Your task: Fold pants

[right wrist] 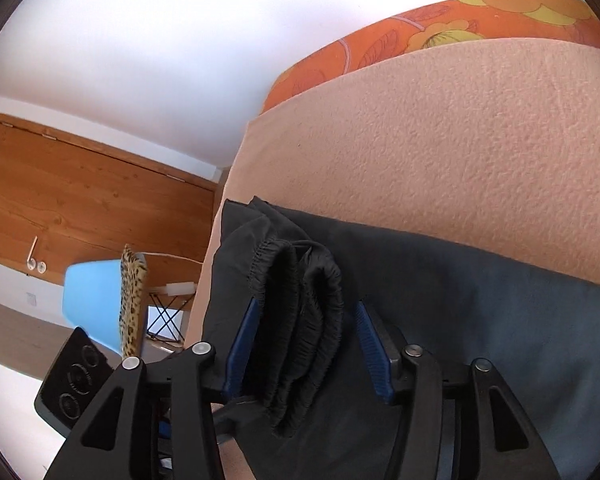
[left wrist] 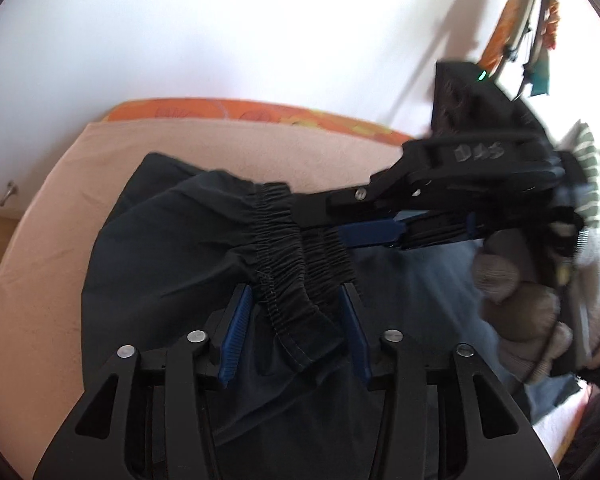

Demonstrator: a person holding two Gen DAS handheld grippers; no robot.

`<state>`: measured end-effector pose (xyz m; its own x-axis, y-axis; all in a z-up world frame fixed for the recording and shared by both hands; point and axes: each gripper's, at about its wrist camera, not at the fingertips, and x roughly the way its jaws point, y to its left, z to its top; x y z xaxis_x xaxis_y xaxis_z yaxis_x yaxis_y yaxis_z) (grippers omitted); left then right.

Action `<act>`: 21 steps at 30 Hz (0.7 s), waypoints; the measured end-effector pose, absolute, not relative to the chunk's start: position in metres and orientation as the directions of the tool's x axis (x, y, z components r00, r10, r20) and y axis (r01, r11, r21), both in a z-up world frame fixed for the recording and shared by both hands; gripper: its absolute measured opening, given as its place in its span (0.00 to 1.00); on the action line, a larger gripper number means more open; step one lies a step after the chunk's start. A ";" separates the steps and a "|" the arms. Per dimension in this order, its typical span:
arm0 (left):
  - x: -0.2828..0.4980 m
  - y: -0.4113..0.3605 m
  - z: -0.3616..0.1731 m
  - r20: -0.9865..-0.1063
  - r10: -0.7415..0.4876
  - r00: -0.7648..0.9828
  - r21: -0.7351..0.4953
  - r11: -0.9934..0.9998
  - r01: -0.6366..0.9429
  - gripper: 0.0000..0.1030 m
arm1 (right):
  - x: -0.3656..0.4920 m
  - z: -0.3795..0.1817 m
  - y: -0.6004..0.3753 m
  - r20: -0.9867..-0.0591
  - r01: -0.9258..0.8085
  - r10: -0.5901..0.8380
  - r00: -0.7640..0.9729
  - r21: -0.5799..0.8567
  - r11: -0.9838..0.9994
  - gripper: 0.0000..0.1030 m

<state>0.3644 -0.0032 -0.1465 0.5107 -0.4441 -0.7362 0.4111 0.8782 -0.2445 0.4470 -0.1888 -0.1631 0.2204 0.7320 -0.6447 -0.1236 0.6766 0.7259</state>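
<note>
Landmark = elastic waistband (left wrist: pixel 288 248) of the dark pants (left wrist: pixel 148 272), bunched on the peach blanket (left wrist: pixel 40 280).

Left of the waistband: pants fabric spread flat toward the blanket's left edge, wooden furniture beyond the edge. Behind the blanket, orange floral cover (left wrist: pixel 228 110) along the white wall.

At the waistband: left gripper (left wrist: pixel 298 300) straddles it, jaws part-open, blue pads each side. Left pad looks clear of the elastic; the right pad sits right at its edge, contact there can't be told. Not clamped.

Right of the waistband: right gripper (left wrist: pixel 332 224) comes in from the side, fingertips at the elastic, a gloved hand (left wrist: pixel 516 304) on its handle, motion-blurred.

Right wrist view: right gripper (right wrist: pixel 306 316) has the stacked waistband (right wrist: pixel 300 320) folds between its blue pads, jaws about half wide, clear gap on the right pad, left pad right against the fabric. No squeeze visible. Left of the waistband here, off the blanket: blue chair (right wrist: pixel 92 300) with leopard-print cloth (right wrist: pixel 132 300), wooden door behind.
</note>
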 end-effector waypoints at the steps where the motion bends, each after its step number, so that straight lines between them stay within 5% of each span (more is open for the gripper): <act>1: 0.364 -0.002 -0.147 -0.740 -0.443 0.506 -0.244 0.878 0.412 0.24 | 0.448 -0.162 -0.183 -0.645 -0.125 0.733 0.216 0.726 0.676 0.54; 3: 0.360 -0.006 -0.146 -0.731 -0.454 0.510 -0.240 0.870 0.430 0.09 | 0.449 -0.162 -0.176 -0.637 -0.123 0.742 0.209 0.735 0.666 0.54; 10: 0.353 -0.022 -0.141 -0.705 -0.495 0.507 -0.250 0.843 0.476 0.08 | 0.451 -0.162 -0.161 -0.666 -0.150 0.719 0.201 0.704 0.694 0.55; 12: 0.350 -0.022 -0.143 -0.722 -0.497 0.482 -0.254 0.838 0.483 0.17 | 0.452 -0.163 -0.161 -0.683 -0.145 0.703 0.198 0.689 0.710 0.43; 13: 0.347 -0.019 -0.142 -0.722 -0.502 0.476 -0.258 0.834 0.487 0.22 | 0.453 -0.164 -0.163 -0.689 -0.145 0.699 0.192 0.684 0.715 0.29; 15: 0.338 -0.010 -0.135 -0.714 -0.501 0.489 -0.246 0.834 0.494 0.48 | 0.454 -0.164 -0.168 -0.679 -0.139 0.708 0.193 0.695 0.705 0.18; 21: 0.312 0.026 -0.116 -0.676 -0.462 0.574 -0.199 0.865 0.462 0.52 | 0.442 -0.149 -0.201 -0.628 -0.090 0.740 0.241 0.744 0.662 0.15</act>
